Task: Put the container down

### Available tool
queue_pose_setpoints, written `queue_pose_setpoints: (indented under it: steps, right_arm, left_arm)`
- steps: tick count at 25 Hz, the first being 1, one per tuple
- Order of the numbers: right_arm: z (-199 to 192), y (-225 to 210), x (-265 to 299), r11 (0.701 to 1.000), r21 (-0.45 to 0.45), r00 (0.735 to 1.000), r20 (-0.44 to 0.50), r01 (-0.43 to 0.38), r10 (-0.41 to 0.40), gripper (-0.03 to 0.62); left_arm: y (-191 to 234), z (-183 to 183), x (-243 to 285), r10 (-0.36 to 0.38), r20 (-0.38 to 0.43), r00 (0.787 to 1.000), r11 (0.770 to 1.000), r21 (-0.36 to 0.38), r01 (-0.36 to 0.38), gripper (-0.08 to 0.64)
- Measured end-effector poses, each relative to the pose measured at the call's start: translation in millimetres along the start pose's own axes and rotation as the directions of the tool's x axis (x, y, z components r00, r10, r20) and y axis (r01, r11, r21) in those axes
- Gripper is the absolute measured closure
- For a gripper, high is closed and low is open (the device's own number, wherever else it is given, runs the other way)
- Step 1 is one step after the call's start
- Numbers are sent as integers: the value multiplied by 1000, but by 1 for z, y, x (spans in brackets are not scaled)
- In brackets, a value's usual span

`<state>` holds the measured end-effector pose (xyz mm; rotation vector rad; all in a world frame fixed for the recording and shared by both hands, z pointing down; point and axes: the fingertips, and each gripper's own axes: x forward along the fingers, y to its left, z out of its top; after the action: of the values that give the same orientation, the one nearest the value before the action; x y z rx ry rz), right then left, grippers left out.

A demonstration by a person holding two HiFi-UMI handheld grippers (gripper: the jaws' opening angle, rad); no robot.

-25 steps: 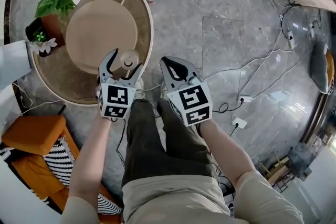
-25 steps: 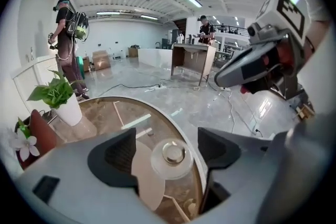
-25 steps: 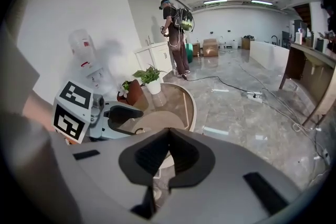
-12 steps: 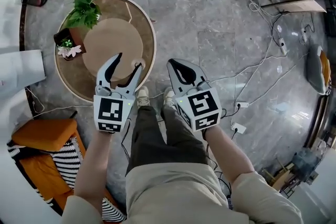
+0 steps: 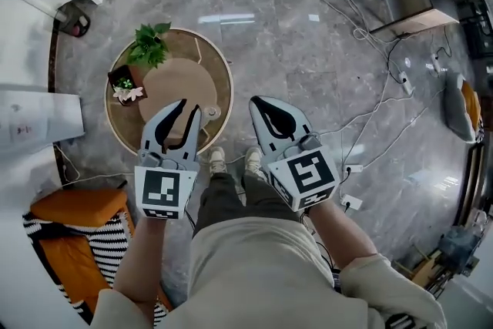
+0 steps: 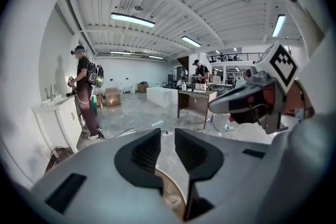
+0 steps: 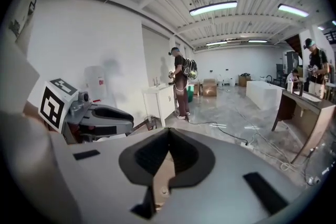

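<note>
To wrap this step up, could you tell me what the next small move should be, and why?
Probably just let the left gripper finish closing and draw it back: the container already stands on the table, apart from the jaws, which are closing with nothing between them.

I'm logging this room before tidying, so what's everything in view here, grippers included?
round table: one, brown, pale rim, front left.
container: one, pale, on table's near right edge.
potted plant: one, green, table's far side.
cushion: one, orange, floor lower left.
striped fabric: one, black and white, beside cushion.
power strips: several, white, floor at right.
left gripper: one, grey, over table edge, jaws closing, nothing between.
right gripper: one, grey, over floor, jaws together, empty.
</note>
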<state>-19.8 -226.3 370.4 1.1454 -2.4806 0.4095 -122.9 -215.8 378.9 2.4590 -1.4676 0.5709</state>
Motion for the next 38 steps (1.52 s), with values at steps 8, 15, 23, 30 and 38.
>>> queue_pose_setpoints:
  steps: [8, 15, 23, 30, 38]
  right_arm:
    - [81, 30, -65, 999, -49, 990, 143, 15, -8, 595]
    - [128, 46, -109, 996, -77, 974, 225, 42, -24, 595]
    - [160, 58, -137, 990, -137, 961, 275, 45, -6, 595]
    - [171, 61, -138, 989, -145, 956, 293, 41, 3, 595]
    - [163, 50, -137, 987, -141, 960, 279, 73, -32, 595]
  left_arm:
    - [-6, 79, -69, 4, 96, 995, 999, 46, -9, 528]
    - [-19, 128, -111, -9, 158, 987, 994, 113, -9, 539]
    - [-23, 145, -134, -11, 191, 982, 994, 112, -11, 541]
    - [-16, 158, -143, -14, 235, 972, 997, 76, -4, 543]
    - [-12, 163, -148, 9, 256, 967, 996, 85, -32, 543]
